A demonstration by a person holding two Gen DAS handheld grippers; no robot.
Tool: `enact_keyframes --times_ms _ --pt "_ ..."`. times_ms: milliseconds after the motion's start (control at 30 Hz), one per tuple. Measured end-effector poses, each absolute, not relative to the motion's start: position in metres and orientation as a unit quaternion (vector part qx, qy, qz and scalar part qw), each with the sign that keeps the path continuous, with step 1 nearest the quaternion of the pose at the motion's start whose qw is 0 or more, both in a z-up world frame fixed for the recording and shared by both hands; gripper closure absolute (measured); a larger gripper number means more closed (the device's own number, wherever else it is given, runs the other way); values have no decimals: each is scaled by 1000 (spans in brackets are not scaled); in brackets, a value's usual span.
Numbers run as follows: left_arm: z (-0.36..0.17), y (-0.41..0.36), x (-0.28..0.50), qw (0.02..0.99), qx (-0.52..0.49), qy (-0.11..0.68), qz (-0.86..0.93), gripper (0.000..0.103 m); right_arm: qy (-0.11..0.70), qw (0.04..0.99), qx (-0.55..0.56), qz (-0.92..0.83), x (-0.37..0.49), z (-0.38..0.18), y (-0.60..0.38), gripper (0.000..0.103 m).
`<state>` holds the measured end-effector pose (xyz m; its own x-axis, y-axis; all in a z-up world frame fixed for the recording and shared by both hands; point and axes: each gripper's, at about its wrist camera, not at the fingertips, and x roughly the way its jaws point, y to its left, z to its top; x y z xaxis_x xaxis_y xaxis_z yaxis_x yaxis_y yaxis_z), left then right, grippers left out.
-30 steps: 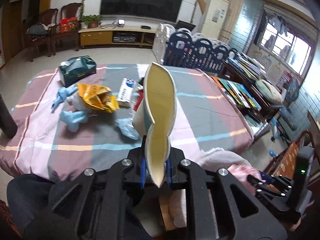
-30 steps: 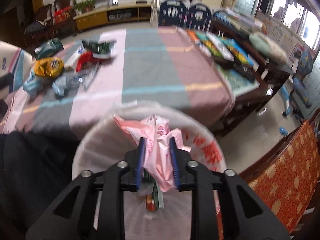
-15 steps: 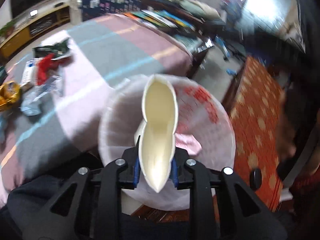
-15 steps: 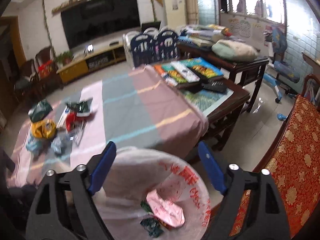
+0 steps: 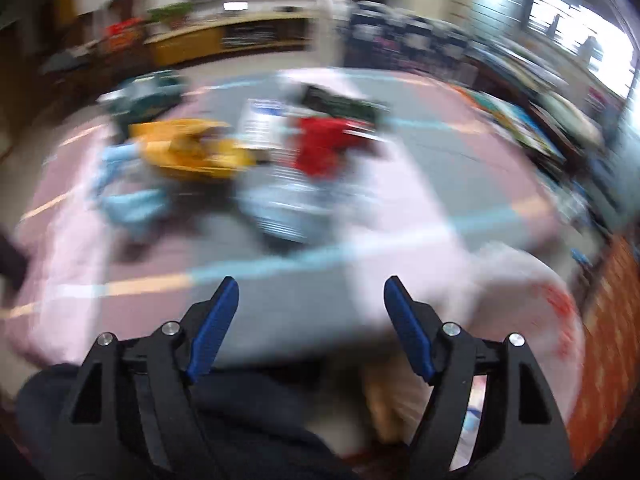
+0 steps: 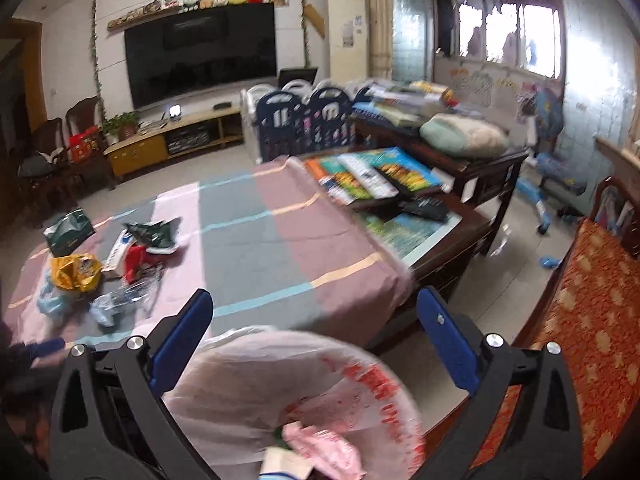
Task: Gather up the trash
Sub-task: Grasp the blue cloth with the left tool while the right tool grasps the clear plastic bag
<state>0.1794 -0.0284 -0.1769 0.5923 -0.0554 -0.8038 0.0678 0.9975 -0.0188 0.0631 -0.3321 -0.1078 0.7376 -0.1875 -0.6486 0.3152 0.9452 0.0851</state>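
My left gripper (image 5: 312, 284) hangs over the near edge of the striped tablecloth (image 5: 400, 184), its jaws opening with nothing between them; the view is blurred. Ahead lie a yellow wrapper (image 5: 192, 152), a red wrapper (image 5: 324, 148), crumpled blue pieces (image 5: 132, 204), clear plastic (image 5: 288, 212) and a white box (image 5: 262, 120). My right gripper (image 6: 315, 298) is above the pale trash bag (image 6: 256, 384), jaws opening wide and empty. A pink wrapper (image 6: 324, 448) and a white piece (image 6: 286, 466) lie inside the bag. The same litter, yellow wrapper (image 6: 76, 270) included, shows at the table's left.
A dark green packet (image 6: 154, 234) and a green bag (image 6: 68, 230) sit at the table's far left. A low wooden table with books (image 6: 380, 176) stands right of it. A red patterned seat (image 6: 580, 320) is at the right. The person's dark clothing (image 5: 240, 420) is below.
The left gripper let go of the cream paper cup over the bag and swung back toward the table. The right gripper released the pink wrapper into the bag, opened wide and rose.
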Motion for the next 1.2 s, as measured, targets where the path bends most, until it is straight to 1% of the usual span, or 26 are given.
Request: enact_keyframes --times_ms 100,133,233,300,400,500,633,800,967,1067,1133,1200 --pt "-182 43 214 892 -61 445 59 27 367 917 101 -117 81 -120 -314 3" --pt "-186 69 226 885 -91 449 88 25 376 914 98 -113 88 -124 -306 3" --pt "-197 121 254 867 -151 461 118 24 404 906 97 -86 109 -136 -281 3" --pt "-206 130 270 861 -158 472 104 21 421 900 88 -67 126 -143 -257 3" --pt "-219 115 290 863 -135 484 50 22 429 899 74 -47 146 -149 -228 3" --pt "-227 105 293 855 -160 492 7 71 434 898 61 -34 171 -156 -199 3" --pt "-216 118 269 865 -199 461 9 81 460 886 56 -19 212 -175 -160 3" --pt "-198 129 218 875 -202 438 37 82 501 858 107 -34 254 -201 -134 3" --pt "-191 124 192 878 -210 430 23 82 507 847 128 -96 279 -218 -121 3" --pt "-191 121 186 880 -198 430 24 82 514 840 123 -124 289 -225 -119 3" --pt "-192 120 182 880 -198 431 24 82 516 840 100 -137 295 -228 -115 4" --pt "-193 121 177 881 -196 430 26 82 523 840 61 -130 299 -232 -109 22"
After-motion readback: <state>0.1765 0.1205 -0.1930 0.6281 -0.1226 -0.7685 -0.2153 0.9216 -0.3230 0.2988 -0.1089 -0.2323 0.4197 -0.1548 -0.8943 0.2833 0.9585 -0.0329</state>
